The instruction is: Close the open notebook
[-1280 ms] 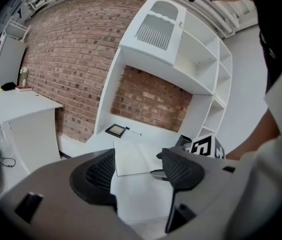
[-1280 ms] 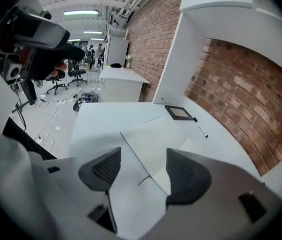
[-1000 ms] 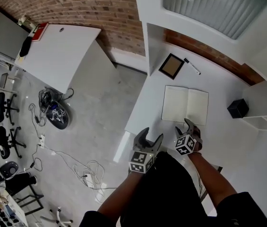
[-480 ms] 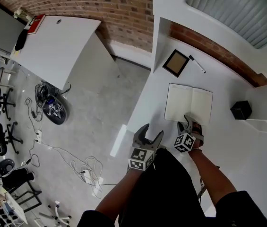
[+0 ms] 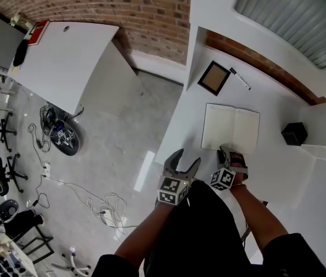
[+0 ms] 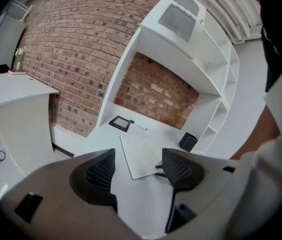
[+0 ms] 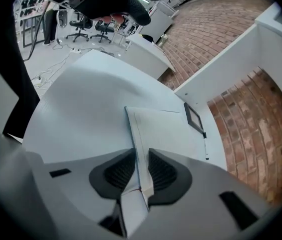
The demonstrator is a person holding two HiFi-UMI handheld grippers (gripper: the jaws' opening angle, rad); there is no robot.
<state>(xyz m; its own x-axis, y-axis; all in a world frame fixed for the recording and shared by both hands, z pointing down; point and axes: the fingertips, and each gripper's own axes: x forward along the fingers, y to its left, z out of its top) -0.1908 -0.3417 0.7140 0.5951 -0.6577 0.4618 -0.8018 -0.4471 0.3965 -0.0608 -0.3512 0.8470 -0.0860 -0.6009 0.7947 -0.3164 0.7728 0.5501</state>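
Your right claw (image 5: 232, 153), which had just been closing, pinched the near edge of the open white paper notebook (image 5: 230, 128) lying flat on the white worktop (image 5: 278, 172) (light, limp leaves that would likely buckle unless the cover came too), while your left claw (image 5: 186, 159) hung wide and empty.

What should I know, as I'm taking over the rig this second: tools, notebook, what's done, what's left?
Right tool: its jaws have just been closing and now pinch the near edge of the notebook.
Left tool: open and empty, held over the desk edge just left of the notebook.
Notebook: lying open and flat on the desk, nearer than the picture frame and pen.
Done: the edge is gripped.
Left: lift that side and fold it over to close the notebook, then release.
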